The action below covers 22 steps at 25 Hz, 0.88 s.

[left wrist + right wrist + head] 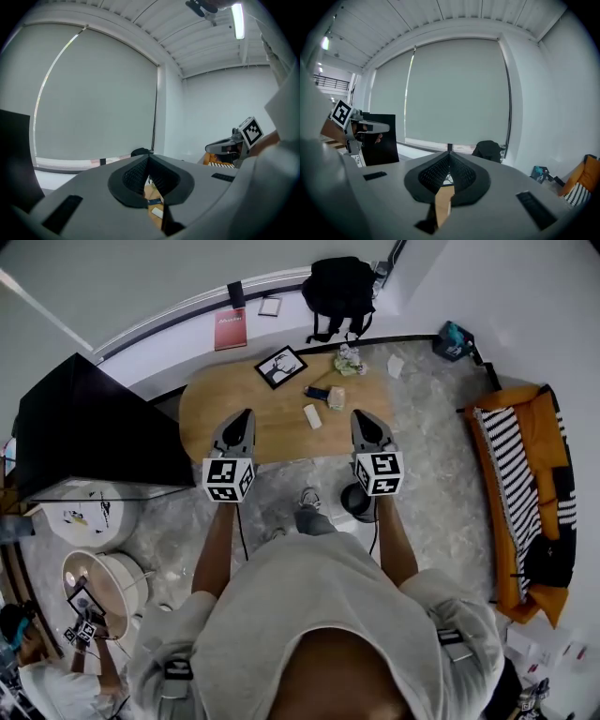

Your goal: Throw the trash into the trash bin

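Left claw: left gripper (246, 414) shut tip to tip with nothing in it; only a sliver of wooden table (211, 404) visible through the slit under the tips in the left gripper view.
Right claw: right gripper (360, 414) shut as well, pads meeting, nothing held.
Trash on the table: crumpled wad (349, 360) at 12 o'clock of the right gripper, near the far edge and well apart from it; white piece (312, 416) at 9 o'clock and pale yellow piece (336, 397) at 10 o'clock of it, between the two grippers.
Trash on the floor: white scrap (395, 366) at 1 o'clock of the right gripper, beyond the table end.
Bin: dark round container (356, 502) on the floor at 6 o'clock of the right gripper, beside the person's foot; probably the trash bin, not certain.
Step in hand: judged as the approach to a first pickup, nothing gripped yet.
Doing it well: open the jaws before arrival, not over the item; start with the white piece as nearest; straddle its short sides and close low against the tabletop.
Handling: wad likely soft and easy to pinch; flat white piece likely to slide.
Avoid: picture frame (280, 367) at 11 o'clock.
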Each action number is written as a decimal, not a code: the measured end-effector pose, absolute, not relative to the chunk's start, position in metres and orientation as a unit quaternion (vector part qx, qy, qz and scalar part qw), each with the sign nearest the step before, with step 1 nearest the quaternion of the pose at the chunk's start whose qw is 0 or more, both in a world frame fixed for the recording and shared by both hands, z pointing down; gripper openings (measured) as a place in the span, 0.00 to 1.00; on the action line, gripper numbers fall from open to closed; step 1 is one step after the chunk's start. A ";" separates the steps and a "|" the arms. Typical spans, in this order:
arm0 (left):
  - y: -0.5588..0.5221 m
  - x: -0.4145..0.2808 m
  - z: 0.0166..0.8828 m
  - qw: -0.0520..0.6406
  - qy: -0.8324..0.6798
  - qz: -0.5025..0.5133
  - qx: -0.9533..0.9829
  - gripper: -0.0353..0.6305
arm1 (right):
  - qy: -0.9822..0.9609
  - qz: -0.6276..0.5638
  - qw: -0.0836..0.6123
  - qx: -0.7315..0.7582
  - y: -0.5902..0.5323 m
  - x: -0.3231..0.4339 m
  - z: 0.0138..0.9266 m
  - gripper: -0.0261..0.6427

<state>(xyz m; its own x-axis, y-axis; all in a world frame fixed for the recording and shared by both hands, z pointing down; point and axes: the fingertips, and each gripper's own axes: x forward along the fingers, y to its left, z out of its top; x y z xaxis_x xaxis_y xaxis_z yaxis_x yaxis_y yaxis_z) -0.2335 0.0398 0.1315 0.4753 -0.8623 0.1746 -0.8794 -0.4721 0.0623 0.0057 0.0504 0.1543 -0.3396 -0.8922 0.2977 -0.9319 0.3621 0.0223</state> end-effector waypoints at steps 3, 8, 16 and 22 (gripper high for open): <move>0.022 -0.225 0.131 0.072 -0.523 0.062 0.847 0.08 | -0.822 0.078 0.128 0.549 0.024 0.014 0.156 0.08; -0.007 -0.212 0.135 0.077 -0.541 0.071 0.834 0.08 | -0.833 0.084 0.128 0.532 -0.018 0.028 0.162 0.08; -0.039 -0.191 0.143 0.078 -0.556 0.081 0.823 0.08 | -0.843 0.097 0.132 0.512 -0.057 0.043 0.182 0.08; -0.044 -0.181 0.164 0.093 -0.553 0.093 0.823 0.08 | -0.840 0.113 0.135 0.512 -0.062 0.049 0.198 0.08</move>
